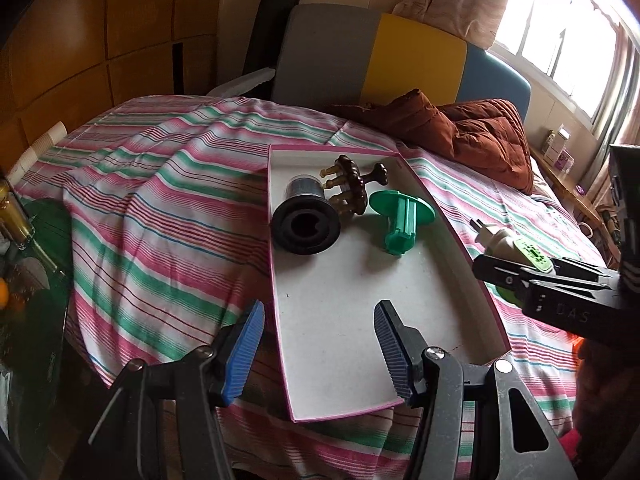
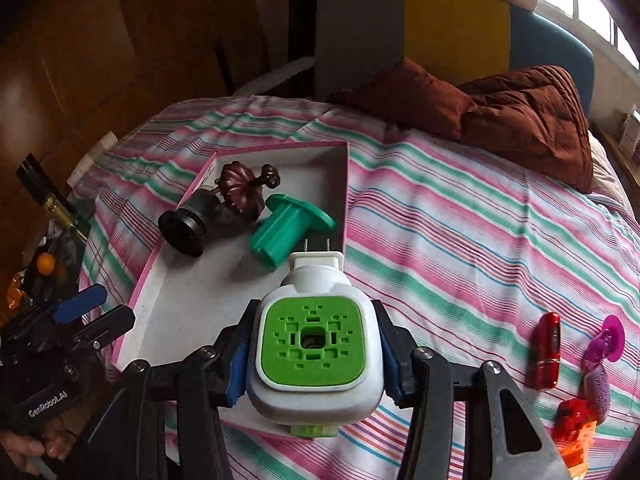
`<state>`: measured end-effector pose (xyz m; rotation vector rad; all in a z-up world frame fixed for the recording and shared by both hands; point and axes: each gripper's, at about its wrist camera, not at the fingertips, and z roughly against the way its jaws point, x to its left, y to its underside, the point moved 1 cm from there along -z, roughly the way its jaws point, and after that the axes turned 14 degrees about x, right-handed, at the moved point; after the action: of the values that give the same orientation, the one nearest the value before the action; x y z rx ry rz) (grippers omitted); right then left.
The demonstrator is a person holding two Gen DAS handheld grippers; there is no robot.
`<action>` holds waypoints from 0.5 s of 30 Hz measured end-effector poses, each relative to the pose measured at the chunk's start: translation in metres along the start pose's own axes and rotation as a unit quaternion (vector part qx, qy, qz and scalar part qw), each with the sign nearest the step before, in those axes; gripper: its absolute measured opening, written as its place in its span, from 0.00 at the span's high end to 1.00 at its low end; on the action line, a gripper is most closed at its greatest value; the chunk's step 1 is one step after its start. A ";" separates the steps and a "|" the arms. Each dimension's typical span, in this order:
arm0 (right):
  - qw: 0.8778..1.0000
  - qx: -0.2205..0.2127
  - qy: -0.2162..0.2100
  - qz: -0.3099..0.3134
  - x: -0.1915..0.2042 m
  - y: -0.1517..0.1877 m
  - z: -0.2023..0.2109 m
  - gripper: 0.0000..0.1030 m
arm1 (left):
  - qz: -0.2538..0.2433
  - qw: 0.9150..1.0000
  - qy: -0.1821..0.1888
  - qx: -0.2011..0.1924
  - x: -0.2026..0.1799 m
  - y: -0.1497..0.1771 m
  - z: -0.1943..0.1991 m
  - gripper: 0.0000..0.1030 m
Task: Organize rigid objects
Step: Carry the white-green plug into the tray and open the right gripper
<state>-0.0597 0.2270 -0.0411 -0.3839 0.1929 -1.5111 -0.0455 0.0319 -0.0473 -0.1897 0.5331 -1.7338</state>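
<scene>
Over the right rim of the box (image 2: 160, 280), the plug-in (image 2: 314, 354) is clenched in the right tongs (image 2: 316, 356) while the left tongs (image 1: 320, 352) hang released, so an early release could drop it onto the bed (image 2: 460, 240).

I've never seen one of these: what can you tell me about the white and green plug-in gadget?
The plug-in gadget is a rounded white plastic body with a green perforated square face and two metal prongs pointing away. The right tongs grip its sides, holding it in the air at the right edge of the pink-rimmed box.
</scene>
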 end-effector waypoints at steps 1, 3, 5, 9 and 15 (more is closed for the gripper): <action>1.000 0.004 -0.001 -0.001 0.005 -0.004 -0.006 0.49 | 0.001 1.000 -0.001 0.001 0.001 0.000 0.000 0.43; 1.000 0.007 -0.001 -0.001 0.014 -0.011 -0.016 0.49 | 0.002 1.000 -0.002 0.003 0.004 0.000 -0.001 0.43; 1.000 0.012 0.020 0.001 0.019 -0.018 -0.029 0.49 | 0.004 1.000 -0.002 0.004 0.005 0.000 -0.002 0.43; 0.999 0.040 0.035 -0.002 0.020 -0.025 -0.054 0.49 | 0.006 1.000 -0.003 0.004 0.008 -0.001 -0.002 0.43; 0.998 0.027 0.048 0.008 0.022 -0.024 -0.055 0.49 | 0.007 1.000 -0.005 0.003 0.010 0.000 -0.001 0.43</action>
<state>-0.1006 0.1980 -0.0804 -0.2657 0.2303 -1.5163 -0.0485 0.0224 -0.0493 -0.1898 0.5218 -1.7205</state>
